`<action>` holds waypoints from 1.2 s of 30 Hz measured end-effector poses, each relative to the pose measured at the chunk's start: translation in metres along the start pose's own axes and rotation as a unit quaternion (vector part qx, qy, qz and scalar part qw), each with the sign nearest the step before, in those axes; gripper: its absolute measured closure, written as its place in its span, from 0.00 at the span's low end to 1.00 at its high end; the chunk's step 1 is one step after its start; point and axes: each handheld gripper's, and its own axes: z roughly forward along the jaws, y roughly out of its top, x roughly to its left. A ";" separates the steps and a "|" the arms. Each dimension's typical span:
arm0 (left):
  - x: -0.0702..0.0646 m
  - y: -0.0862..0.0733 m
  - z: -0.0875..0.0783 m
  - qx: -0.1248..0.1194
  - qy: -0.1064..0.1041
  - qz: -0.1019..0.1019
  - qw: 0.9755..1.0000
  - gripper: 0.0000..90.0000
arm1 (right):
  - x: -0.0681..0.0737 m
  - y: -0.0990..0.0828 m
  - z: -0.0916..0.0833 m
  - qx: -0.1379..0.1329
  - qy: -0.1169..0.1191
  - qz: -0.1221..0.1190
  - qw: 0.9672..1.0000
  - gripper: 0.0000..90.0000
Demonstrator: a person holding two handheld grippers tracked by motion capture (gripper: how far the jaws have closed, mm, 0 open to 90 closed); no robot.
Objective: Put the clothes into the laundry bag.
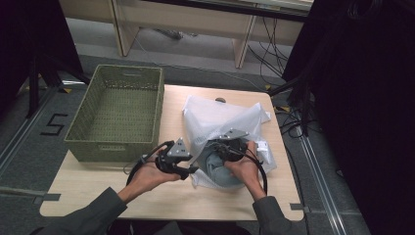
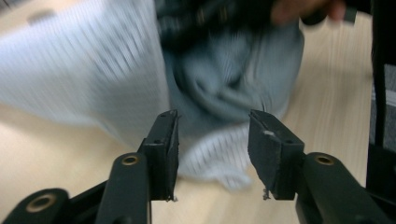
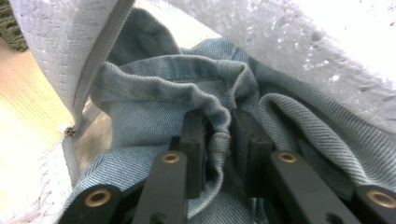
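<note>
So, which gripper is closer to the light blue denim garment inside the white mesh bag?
The right gripper: its jaws pinch a fold of the light blue denim garment in the white mesh bag. The left gripper stands open just outside the bag's mouth, gripping nothing.

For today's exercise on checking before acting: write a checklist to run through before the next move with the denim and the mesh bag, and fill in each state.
1. Right gripper pinching a denim fold: ok.
2. Left gripper off the mesh bag, jaws apart: ok.
3. Bag zipper open: ok.
4. Denim fully out of the bag: not ok.
5. Basket empty: ok.
6. Left gripper view sharp: not ok, blurred.
</note>
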 end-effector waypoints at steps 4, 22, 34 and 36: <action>-0.007 -0.015 0.021 0.031 -0.003 -0.013 0.999 0.46 | 0.000 0.000 0.000 0.001 0.006 0.003 1.000 0.75; -0.009 -0.030 0.059 0.057 0.022 0.007 0.998 0.82 | 0.007 0.001 -0.022 -0.004 0.040 0.016 0.999 0.54; -0.008 -0.032 0.057 0.057 0.011 0.012 0.998 0.93 | 0.022 -0.003 -0.065 -0.049 0.081 0.009 0.995 0.49; -0.009 -0.032 0.057 0.056 0.009 0.009 0.998 0.93 | 0.025 -0.009 -0.070 -0.042 0.084 0.011 0.996 0.48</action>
